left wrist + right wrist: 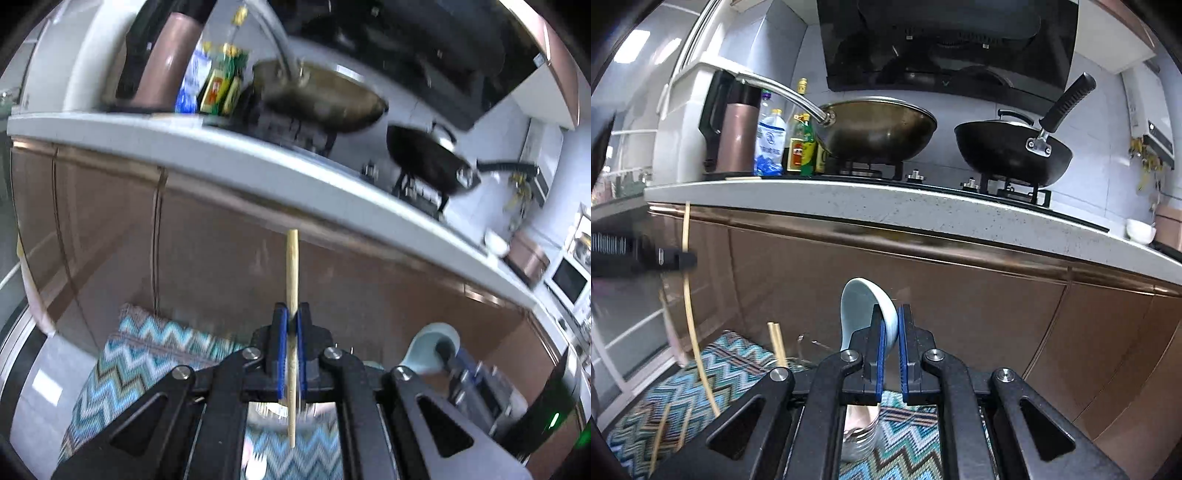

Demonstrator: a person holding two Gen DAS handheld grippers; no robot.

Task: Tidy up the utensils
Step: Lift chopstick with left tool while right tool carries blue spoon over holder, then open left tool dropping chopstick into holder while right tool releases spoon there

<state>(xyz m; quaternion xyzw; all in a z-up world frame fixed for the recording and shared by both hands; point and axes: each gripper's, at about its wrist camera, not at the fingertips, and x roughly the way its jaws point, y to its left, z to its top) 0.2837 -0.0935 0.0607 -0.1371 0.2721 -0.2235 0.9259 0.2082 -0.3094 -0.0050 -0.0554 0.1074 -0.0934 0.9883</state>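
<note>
In the left wrist view my left gripper (291,314) is shut on a pale wooden chopstick (292,266), which stands upright between the blue pads and sticks out above and below them. My right gripper (891,314) is shut on the handle of a light-blue ceramic spoon (862,302), whose bowl rises to the upper left of the fingers. The other view shows each tool from the side: the spoon (434,338) at lower right, and the chopstick (686,229) in the left gripper (687,260) at the left edge. More chopsticks (775,343) and metal spoons (860,439) lie below.
A zigzag-patterned mat (738,365) covers the surface beneath both grippers. Brown cabinet fronts (960,295) stand ahead under a white counter edge (886,203). On the counter sit a wok (879,129), a black pan (1012,151), bottles (801,147) and a brown flask (737,140).
</note>
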